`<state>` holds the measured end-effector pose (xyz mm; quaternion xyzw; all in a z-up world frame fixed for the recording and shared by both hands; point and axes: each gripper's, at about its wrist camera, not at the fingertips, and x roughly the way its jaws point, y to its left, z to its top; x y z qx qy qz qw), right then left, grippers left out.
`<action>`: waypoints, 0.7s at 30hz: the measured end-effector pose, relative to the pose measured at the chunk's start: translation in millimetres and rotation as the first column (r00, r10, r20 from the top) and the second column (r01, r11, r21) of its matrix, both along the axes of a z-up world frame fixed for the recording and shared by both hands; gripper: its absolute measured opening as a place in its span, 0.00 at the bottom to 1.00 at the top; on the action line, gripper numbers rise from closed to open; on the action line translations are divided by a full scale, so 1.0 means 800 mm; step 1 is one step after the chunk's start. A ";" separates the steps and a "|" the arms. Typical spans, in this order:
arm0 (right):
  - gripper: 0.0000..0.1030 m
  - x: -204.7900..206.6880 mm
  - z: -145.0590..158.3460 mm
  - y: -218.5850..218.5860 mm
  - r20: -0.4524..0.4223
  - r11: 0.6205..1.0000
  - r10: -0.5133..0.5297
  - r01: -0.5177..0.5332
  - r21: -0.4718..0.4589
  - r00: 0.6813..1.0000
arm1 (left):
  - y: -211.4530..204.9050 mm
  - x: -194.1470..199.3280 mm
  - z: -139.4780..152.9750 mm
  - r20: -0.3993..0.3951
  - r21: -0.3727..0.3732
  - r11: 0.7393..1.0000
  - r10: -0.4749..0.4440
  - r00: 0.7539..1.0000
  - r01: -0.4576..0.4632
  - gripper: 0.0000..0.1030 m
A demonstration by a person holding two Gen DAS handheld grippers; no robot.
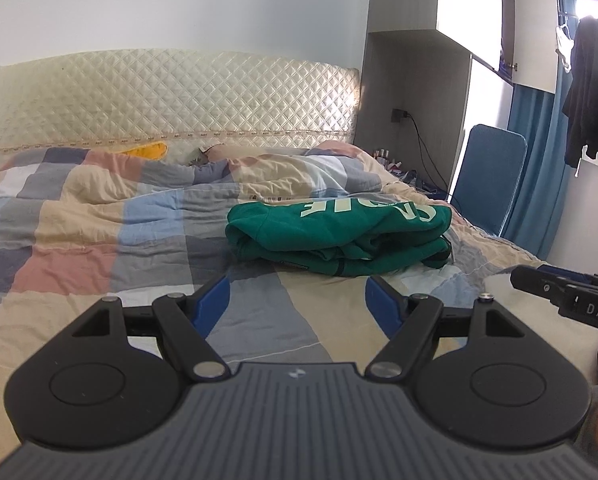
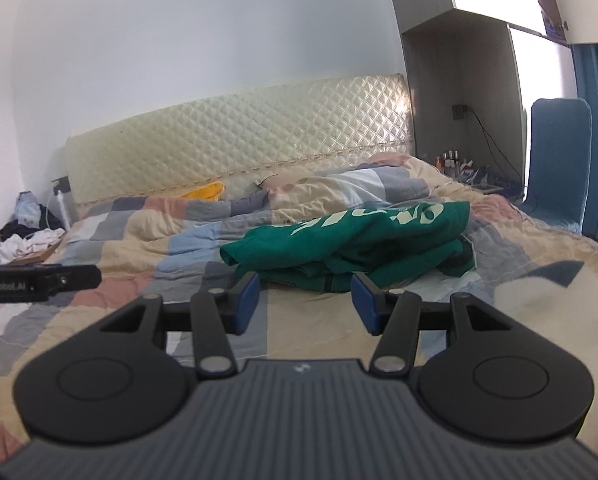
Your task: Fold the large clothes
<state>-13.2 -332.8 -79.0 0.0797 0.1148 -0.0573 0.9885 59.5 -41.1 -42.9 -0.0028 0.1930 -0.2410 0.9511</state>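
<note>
left wrist view: green sweatshirt (image 1: 339,240) lies bunched on the checked quilt (image 1: 79,240), centre-right of frame, just beyond the left gripper (image 1: 297,300), long axis left-right. jaws wide apart, empty. right gripper (image 2: 305,300) about half open, empty, looks nearer to it.

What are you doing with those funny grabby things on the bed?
A person is holding a pair of tongs in each hand to fold clothes. A green sweatshirt with white letters lies in a folded heap on the checked quilt. The left tongs and right tongs both hang open just short of it, with nothing between their blue pads. Nothing is being gripped at this moment.
</note>
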 end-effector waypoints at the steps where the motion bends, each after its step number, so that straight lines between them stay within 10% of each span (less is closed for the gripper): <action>1: 0.53 -0.002 0.000 -0.001 0.007 1.000 -0.010 0.010 -0.003 1.000 | 0.001 -0.001 0.000 -0.004 -0.004 1.000 -0.002 1.000 0.002 0.76; 21: 0.53 0.000 -0.005 0.009 -0.013 0.998 -0.035 0.034 -0.052 0.999 | -0.001 -0.006 0.000 -0.011 0.018 0.999 0.033 0.999 -0.032 0.81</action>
